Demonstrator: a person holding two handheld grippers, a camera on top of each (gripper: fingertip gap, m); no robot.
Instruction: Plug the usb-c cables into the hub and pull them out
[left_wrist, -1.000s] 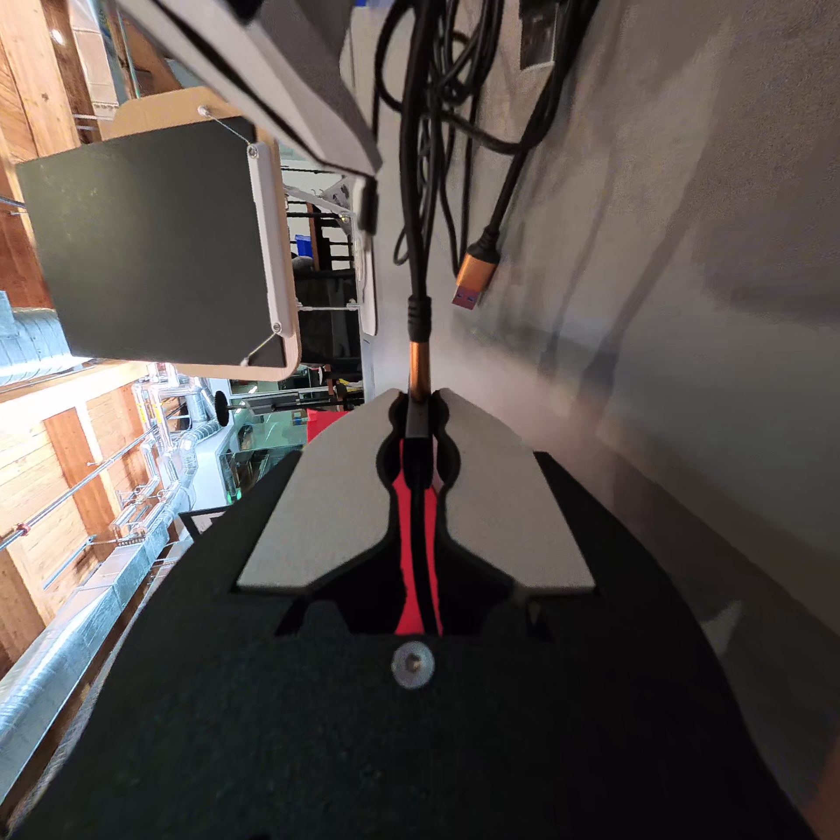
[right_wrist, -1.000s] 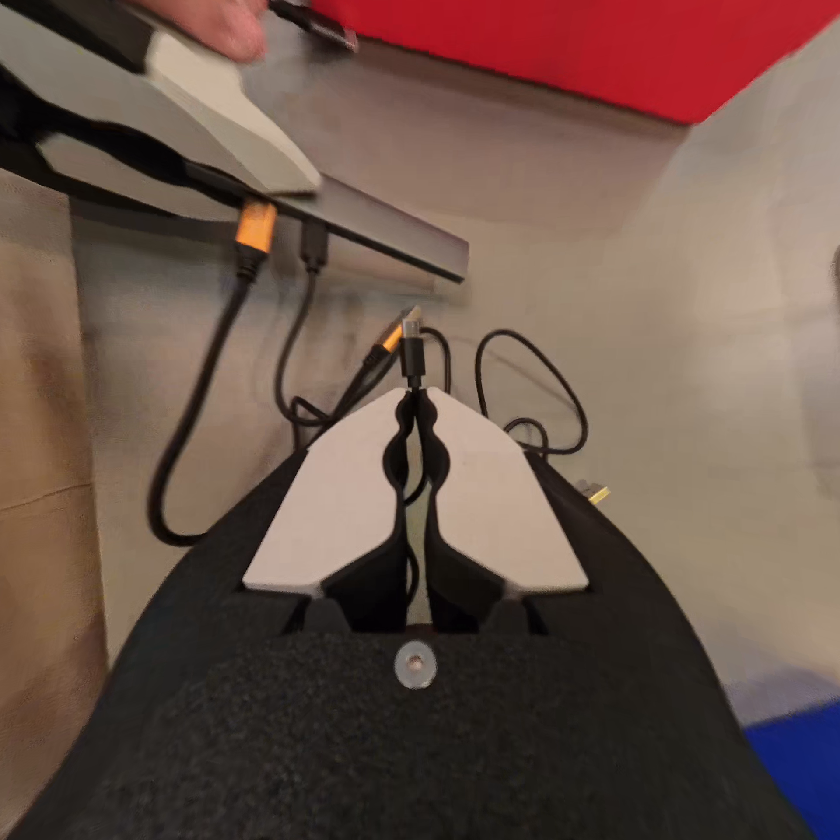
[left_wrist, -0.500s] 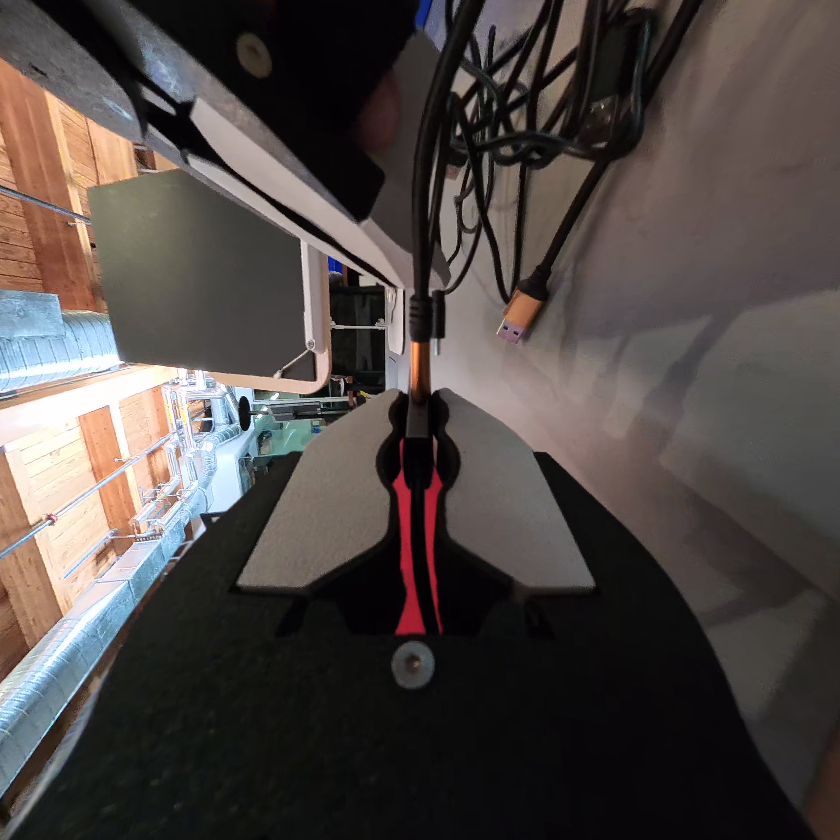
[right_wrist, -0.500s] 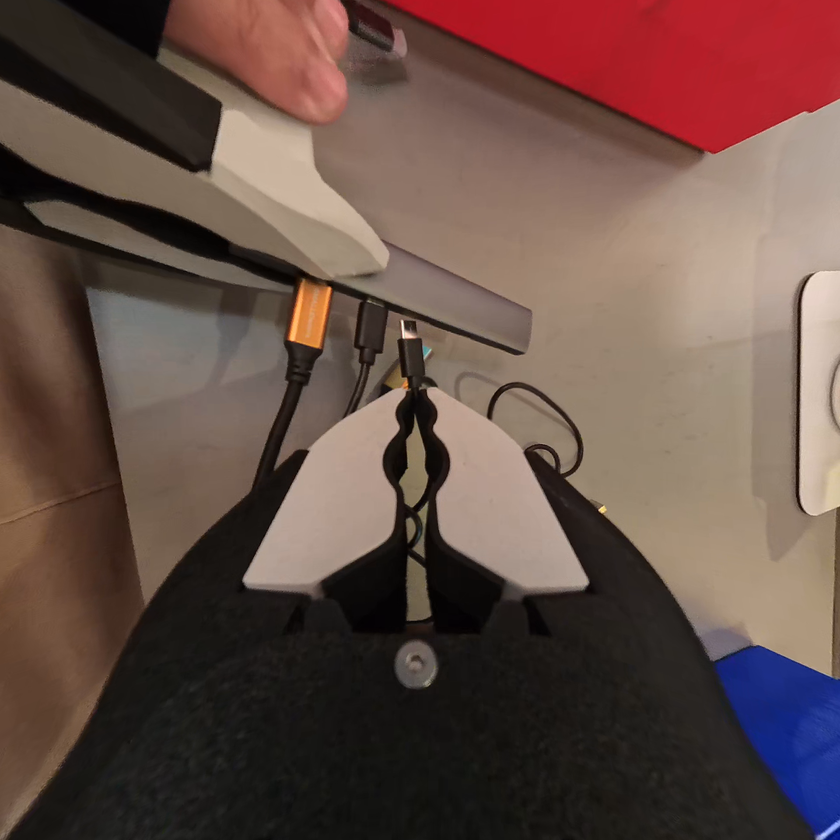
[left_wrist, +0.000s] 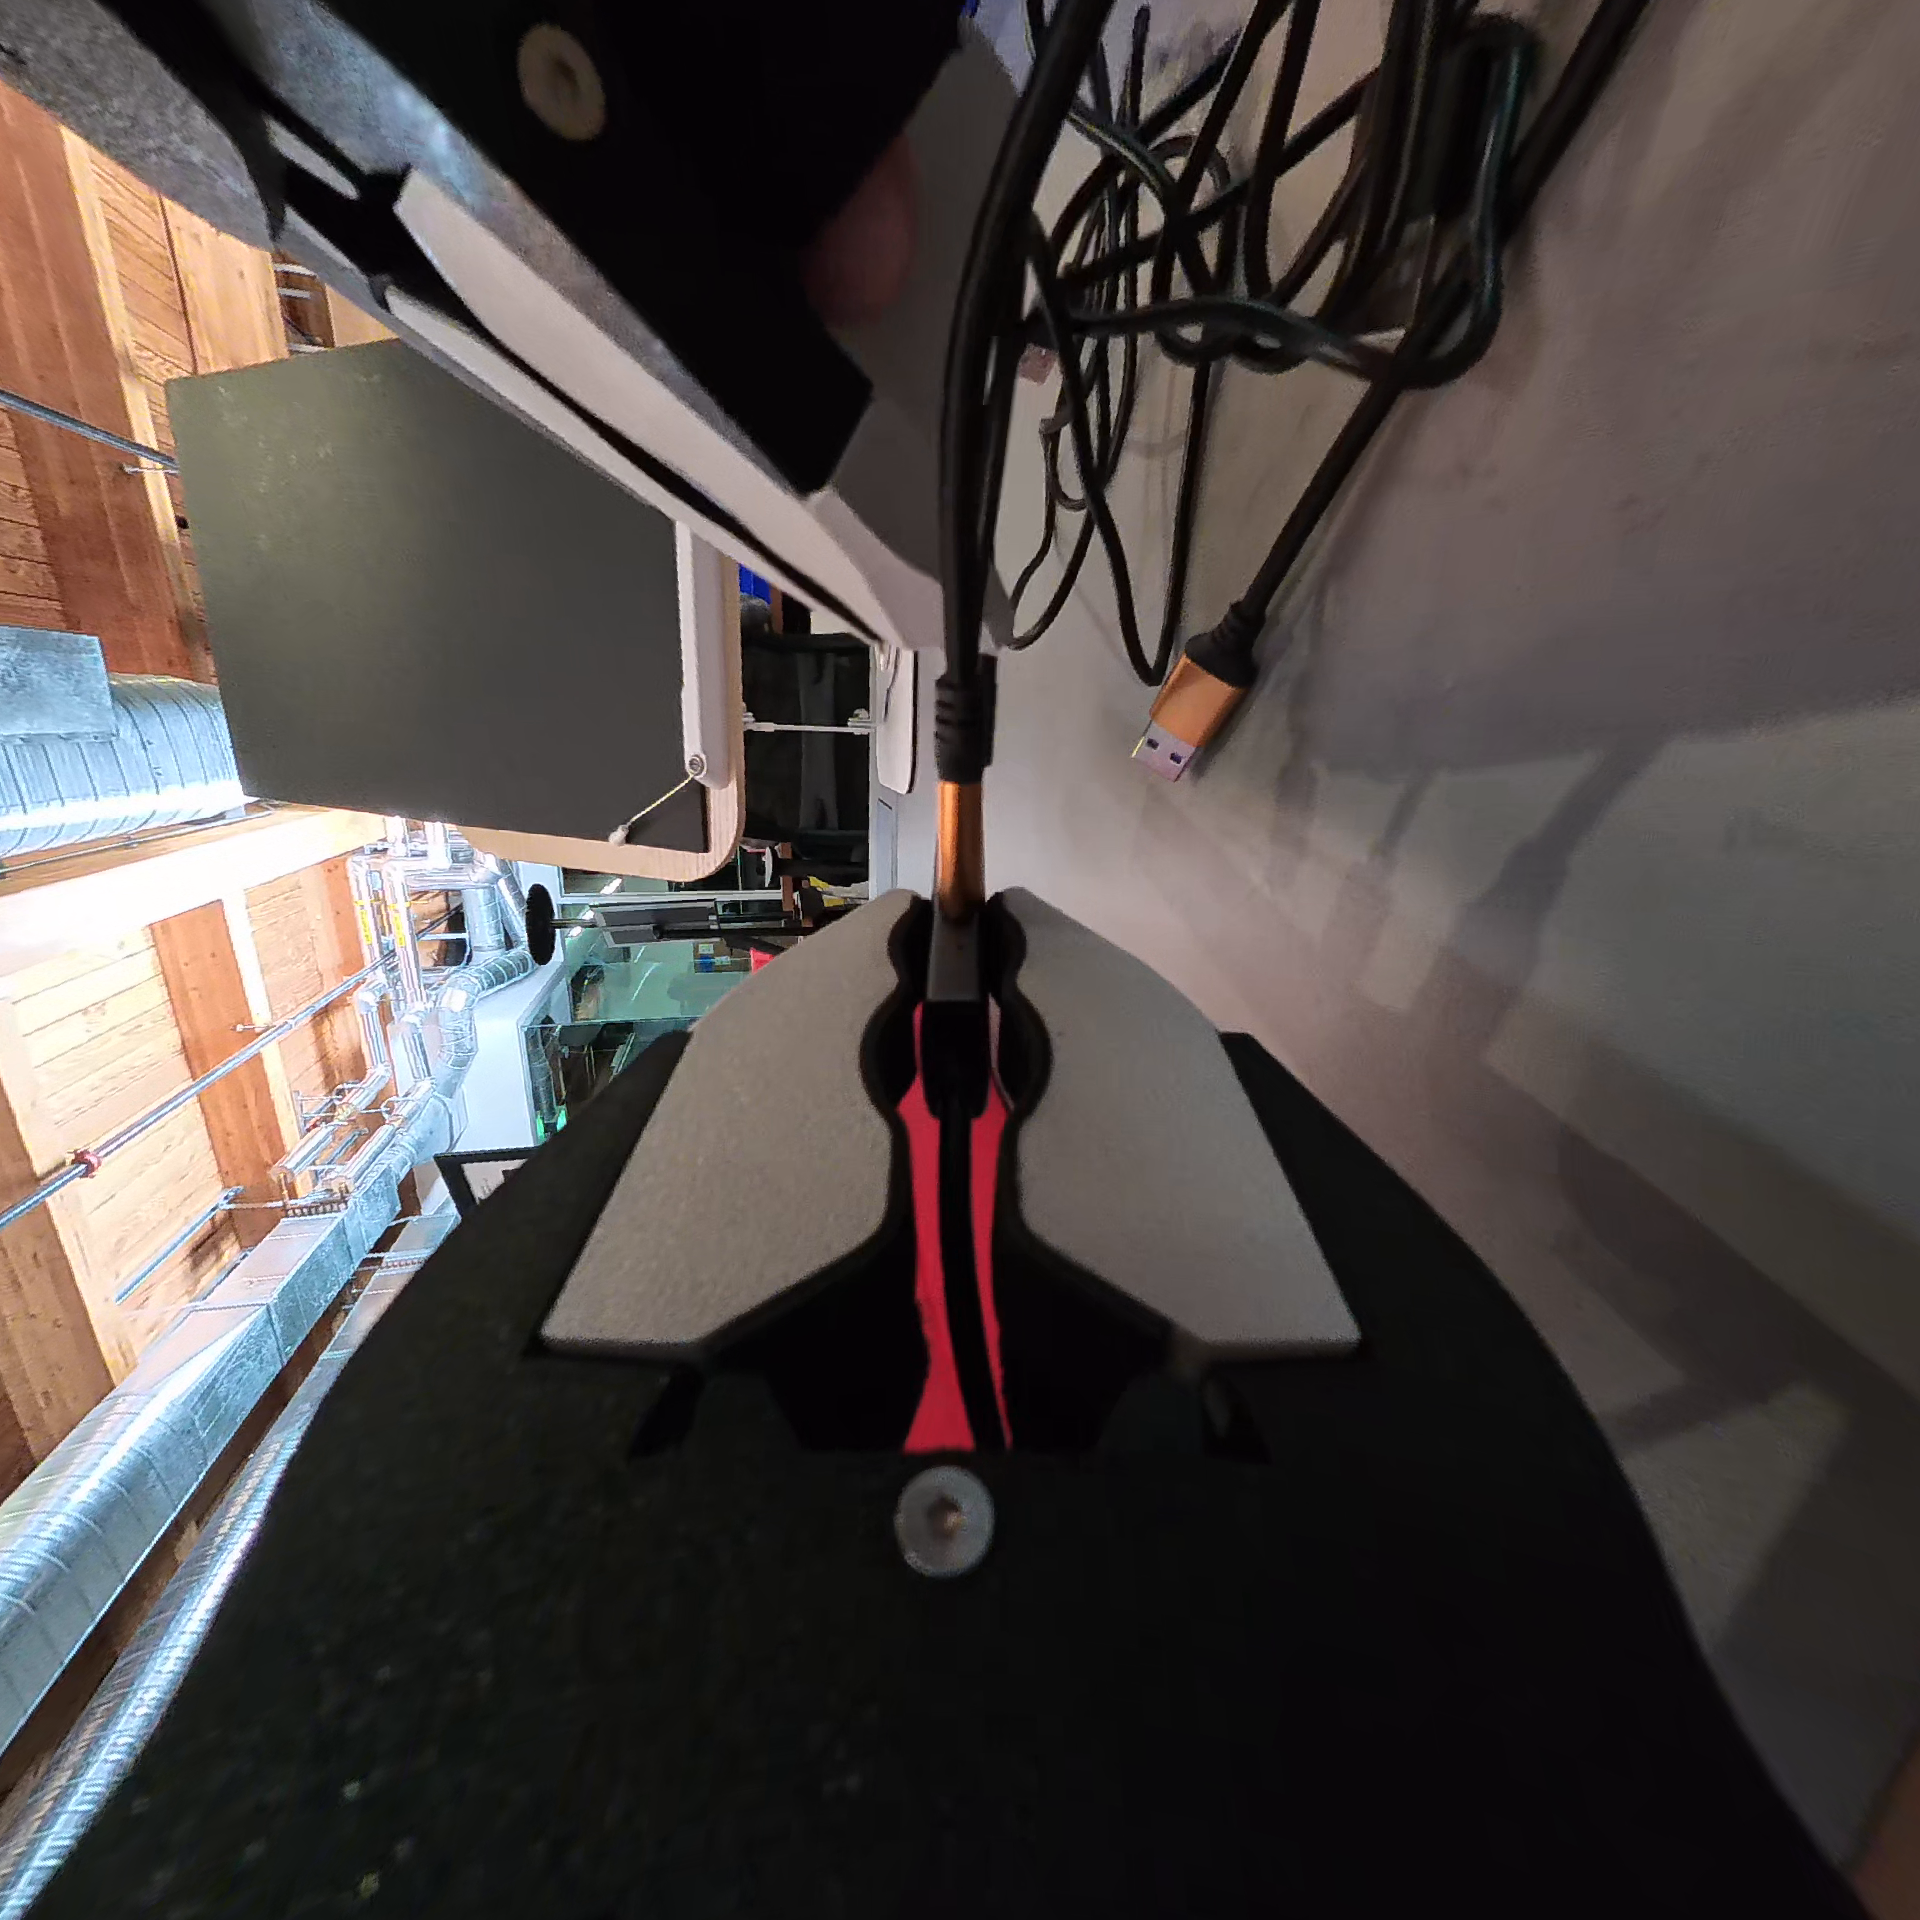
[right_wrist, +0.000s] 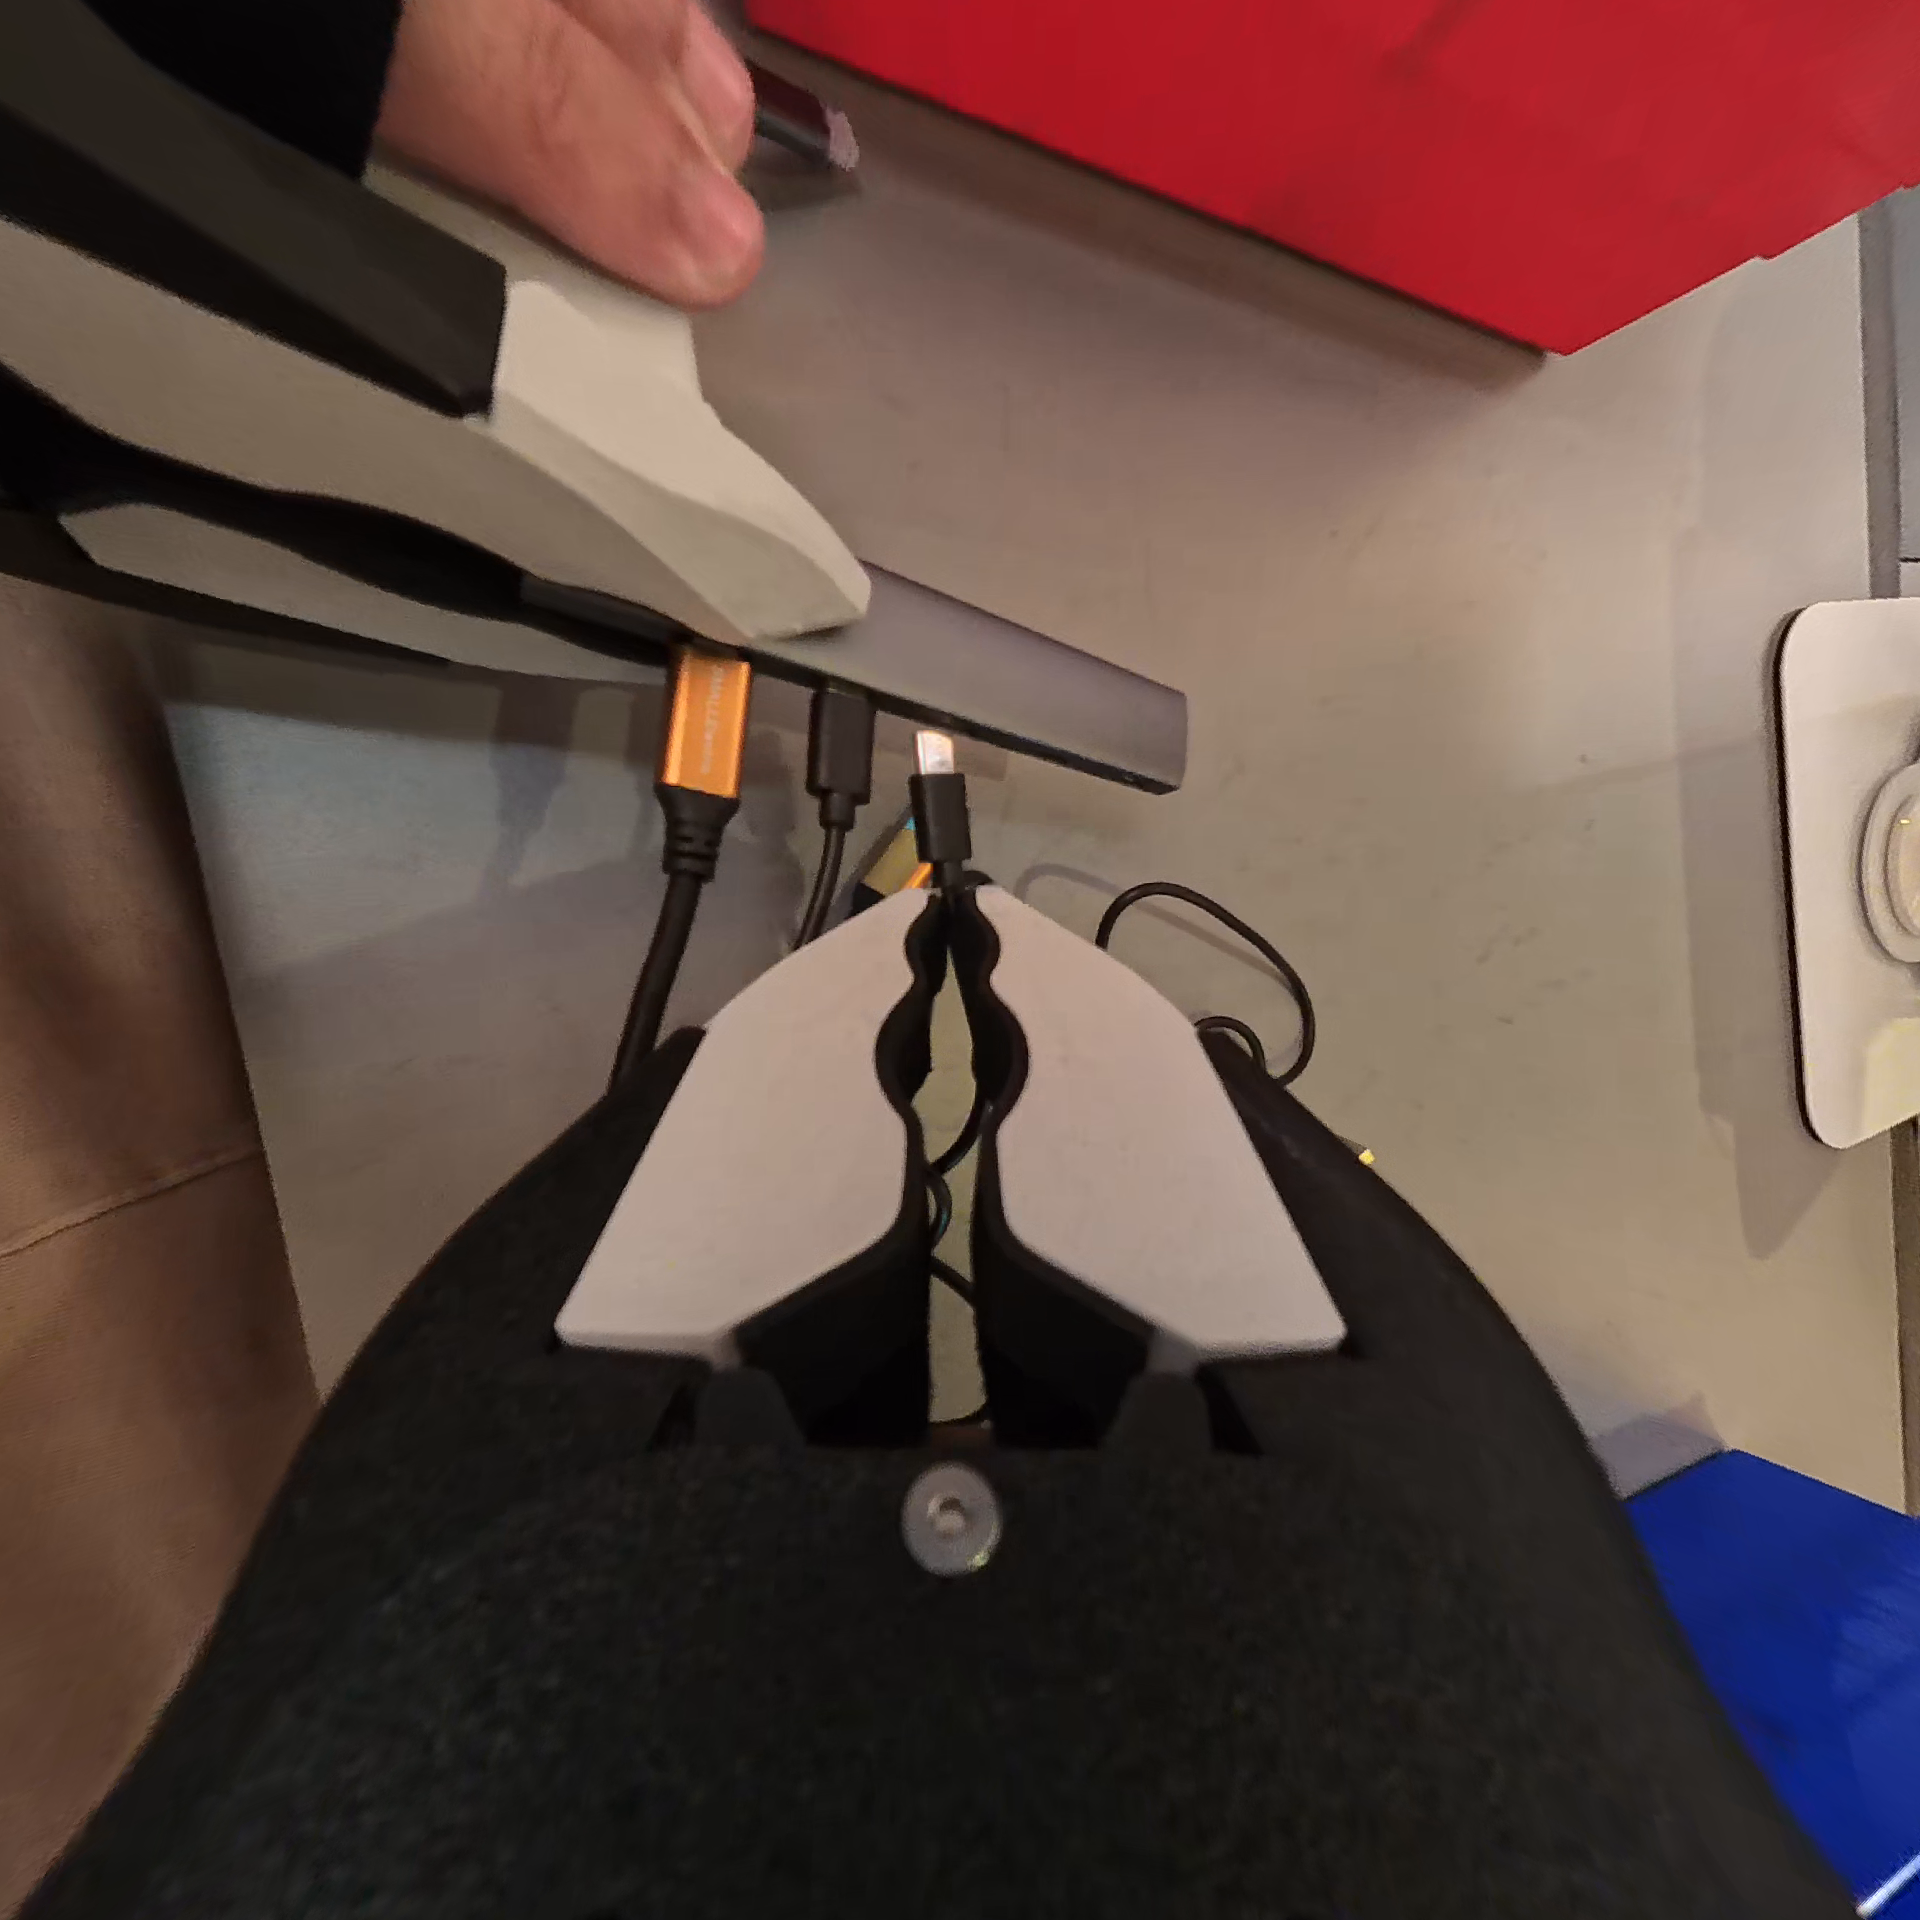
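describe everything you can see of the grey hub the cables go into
The hub is a thin, flat, dark grey bar with a matte, metal-like finish, held above the table, tilted down to the right. The left gripper clamps its left part. Two plugs sit in its lower edge: an orange plug and a black plug. A third black plug, held by the right gripper, has its silver tip just below that edge, not yet in.

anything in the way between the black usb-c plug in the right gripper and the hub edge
Nothing visible. The black plug has a clear gap to the hub; the plugged black connector sits just left of its path.
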